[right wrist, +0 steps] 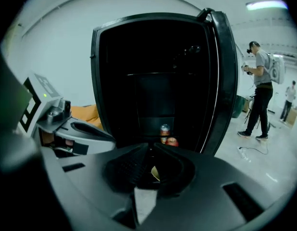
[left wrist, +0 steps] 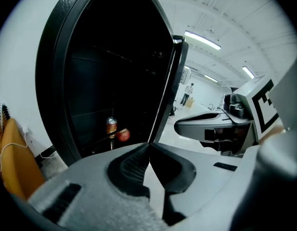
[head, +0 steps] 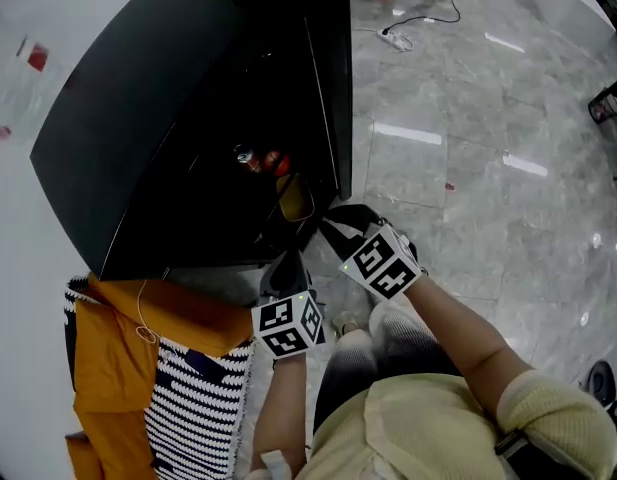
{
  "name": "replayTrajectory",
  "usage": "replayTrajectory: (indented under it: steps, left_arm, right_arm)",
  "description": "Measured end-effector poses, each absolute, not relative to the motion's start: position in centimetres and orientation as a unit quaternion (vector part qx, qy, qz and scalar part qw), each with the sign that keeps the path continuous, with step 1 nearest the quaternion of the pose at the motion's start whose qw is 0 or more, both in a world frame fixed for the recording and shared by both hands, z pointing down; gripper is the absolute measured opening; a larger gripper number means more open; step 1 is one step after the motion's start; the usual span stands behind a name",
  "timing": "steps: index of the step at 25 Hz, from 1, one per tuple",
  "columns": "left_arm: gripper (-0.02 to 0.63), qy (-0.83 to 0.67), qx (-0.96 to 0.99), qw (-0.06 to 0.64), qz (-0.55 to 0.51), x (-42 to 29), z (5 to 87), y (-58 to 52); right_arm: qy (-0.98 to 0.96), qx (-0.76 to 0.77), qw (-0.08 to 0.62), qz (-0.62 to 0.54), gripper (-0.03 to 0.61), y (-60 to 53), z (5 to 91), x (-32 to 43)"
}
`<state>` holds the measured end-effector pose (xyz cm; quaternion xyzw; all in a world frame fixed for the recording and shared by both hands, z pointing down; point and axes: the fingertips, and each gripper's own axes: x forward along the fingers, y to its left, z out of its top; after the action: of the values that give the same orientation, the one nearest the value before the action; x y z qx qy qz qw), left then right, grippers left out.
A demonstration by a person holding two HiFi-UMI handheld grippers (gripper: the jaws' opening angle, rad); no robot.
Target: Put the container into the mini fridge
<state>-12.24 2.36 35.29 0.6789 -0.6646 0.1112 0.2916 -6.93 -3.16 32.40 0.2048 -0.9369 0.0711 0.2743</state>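
The black mini fridge (head: 138, 148) stands with its door (head: 333, 88) swung open. On a shelf inside are a can (head: 246, 156) and a red apple (head: 278, 163). Low in the opening hangs the yellowish container (head: 295, 198), tilted, with my right gripper (head: 330, 222) shut on its near edge. In the right gripper view a sliver of the container (right wrist: 155, 173) shows between the nearly closed jaws, below the can (right wrist: 164, 131) and apple (right wrist: 172, 141). My left gripper (head: 286, 268) is shut and empty, just in front of the fridge's lower front edge.
An orange cloth (head: 118, 358) and a black-and-white striped fabric (head: 198, 398) lie left of my arms. A power strip with cable (head: 398, 38) lies on the marble floor behind the door. A person (right wrist: 259, 90) stands to the right.
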Motion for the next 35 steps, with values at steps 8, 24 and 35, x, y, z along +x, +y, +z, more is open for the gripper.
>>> replayTrajectory:
  steps: [8, 24, 35]
  left_arm:
    - [0.023, -0.692, 0.675, 0.240, 0.091, -13.3, 29.4, 3.1]
    - [0.023, -0.715, 0.666, 0.208, 0.038, -14.8, 23.8, 6.2]
    - [0.023, -0.729, 0.648, 0.217, 0.034, -15.4, 24.3, 8.7]
  right_arm:
    - [-0.945, 0.241, 0.202, 0.091, 0.049, -3.7, 26.4, -5.6]
    - [-0.944, 0.245, 0.187, 0.116, 0.041, -0.9, 23.3, -3.4]
    - [-0.943, 0.237, 0.192, 0.134, 0.029, 1.1, 23.7, -3.0]
